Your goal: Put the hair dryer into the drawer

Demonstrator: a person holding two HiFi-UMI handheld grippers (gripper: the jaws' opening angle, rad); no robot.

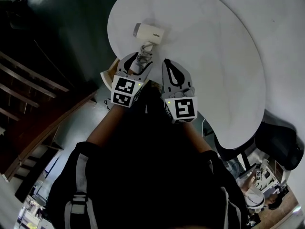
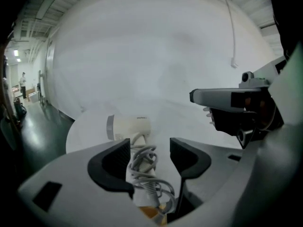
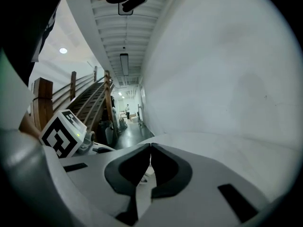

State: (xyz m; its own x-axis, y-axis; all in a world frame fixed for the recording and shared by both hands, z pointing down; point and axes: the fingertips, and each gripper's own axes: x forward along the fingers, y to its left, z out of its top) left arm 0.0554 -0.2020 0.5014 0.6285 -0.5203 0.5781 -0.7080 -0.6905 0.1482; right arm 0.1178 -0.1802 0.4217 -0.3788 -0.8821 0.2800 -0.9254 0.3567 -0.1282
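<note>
Lying near the edge of the white round surface (image 1: pixel 214 56), the hair dryer (image 1: pixel 148 32) has its coiled cord (image 2: pixel 142 162) between the parted jaws of the left claw (image 2: pixel 149 145), which do not visibly press it; alongside, the right claw (image 3: pixel 150 148) is closed tight and empty.

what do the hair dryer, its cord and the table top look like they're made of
Hair dryer: likely hard plastic, cream, smooth with a soft sheen; moulded body with a grey end ring.
Cord: probably rubber or vinyl sheathing, pale grey, matte; it bends in loose coils.
Table top: white, smooth, matte; could be laminate or painted board, the look leaves it open.
</note>
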